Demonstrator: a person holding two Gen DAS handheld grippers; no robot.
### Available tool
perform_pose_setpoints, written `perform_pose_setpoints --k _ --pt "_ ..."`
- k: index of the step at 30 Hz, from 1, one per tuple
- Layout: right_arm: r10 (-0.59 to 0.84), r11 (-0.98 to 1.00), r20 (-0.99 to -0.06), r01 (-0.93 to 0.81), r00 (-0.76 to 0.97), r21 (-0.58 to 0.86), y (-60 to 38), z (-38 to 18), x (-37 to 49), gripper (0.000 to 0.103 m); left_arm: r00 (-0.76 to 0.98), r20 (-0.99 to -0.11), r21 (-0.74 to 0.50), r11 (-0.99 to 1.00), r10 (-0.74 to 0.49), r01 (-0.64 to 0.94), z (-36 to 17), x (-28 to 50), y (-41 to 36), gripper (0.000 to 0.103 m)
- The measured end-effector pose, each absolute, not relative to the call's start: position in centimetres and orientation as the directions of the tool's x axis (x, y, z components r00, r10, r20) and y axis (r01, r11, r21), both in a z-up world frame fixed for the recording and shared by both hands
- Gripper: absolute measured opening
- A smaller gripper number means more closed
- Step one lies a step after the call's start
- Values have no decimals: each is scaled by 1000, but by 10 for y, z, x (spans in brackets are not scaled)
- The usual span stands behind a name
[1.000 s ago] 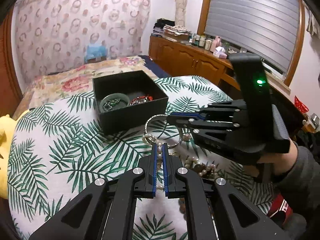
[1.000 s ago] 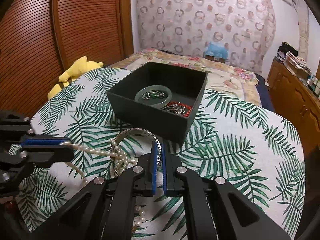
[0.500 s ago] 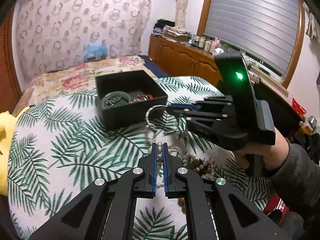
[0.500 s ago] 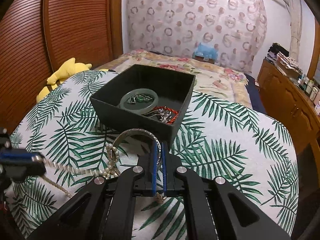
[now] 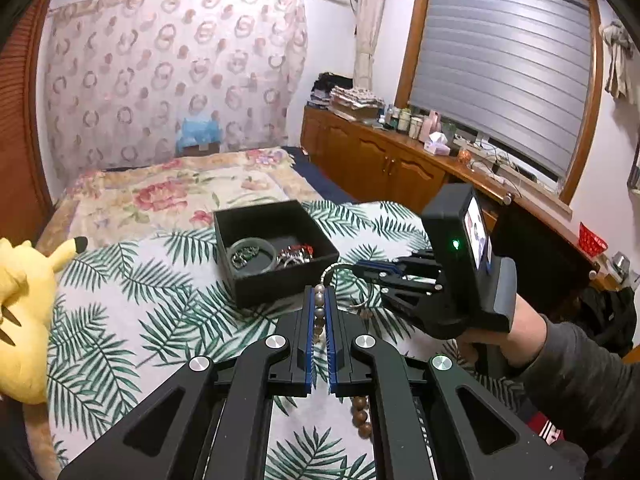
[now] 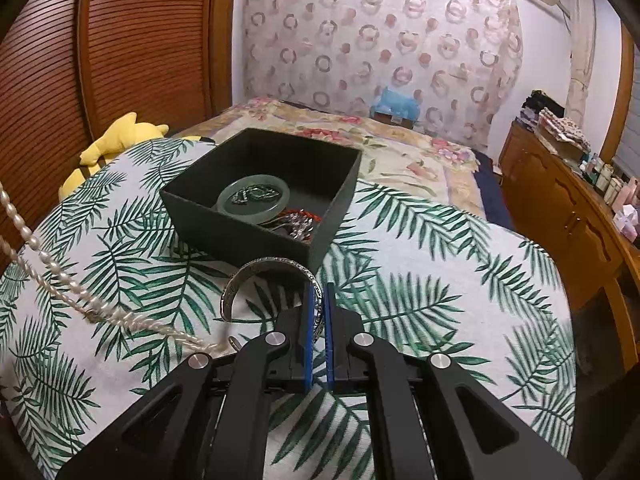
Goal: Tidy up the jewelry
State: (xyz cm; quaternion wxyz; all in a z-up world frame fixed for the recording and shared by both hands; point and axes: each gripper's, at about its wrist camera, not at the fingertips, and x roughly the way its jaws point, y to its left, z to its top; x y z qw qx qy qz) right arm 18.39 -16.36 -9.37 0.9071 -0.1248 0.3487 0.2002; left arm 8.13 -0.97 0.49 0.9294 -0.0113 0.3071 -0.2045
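Note:
A black open box [image 5: 280,280] [image 6: 240,236] stands on the leaf-print cloth, holding a green jade bangle [image 6: 253,199] and red and silver pieces [image 6: 298,222]. My left gripper [image 5: 319,300] is shut on a pearl necklace [image 5: 319,300], lifted above the cloth; its strand [image 6: 44,268] hangs taut at the left of the right wrist view. My right gripper [image 6: 319,300] [image 5: 368,270] is shut on a silver cuff bracelet [image 6: 272,276], held just in front of the box's near corner.
A brown bead string [image 5: 362,416] lies on the cloth under my left gripper. A yellow plush toy [image 5: 24,312] sits at the table's left edge. A bed [image 6: 380,140] lies behind, and a wooden cabinet [image 5: 384,160] with bottles stands along the right wall.
Both grippers have risen. The pearl necklace has come up off the cloth and pulled taut, and the silver cuff has lifted free of the pearls.

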Motion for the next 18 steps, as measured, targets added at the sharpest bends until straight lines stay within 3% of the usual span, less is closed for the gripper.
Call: perform_pose_setpoints --k 18 --pt "372 865 -604 -500 705 -52 -166 -42 187 5 799 -500 -88 938 -333 335 58 115 4 4"
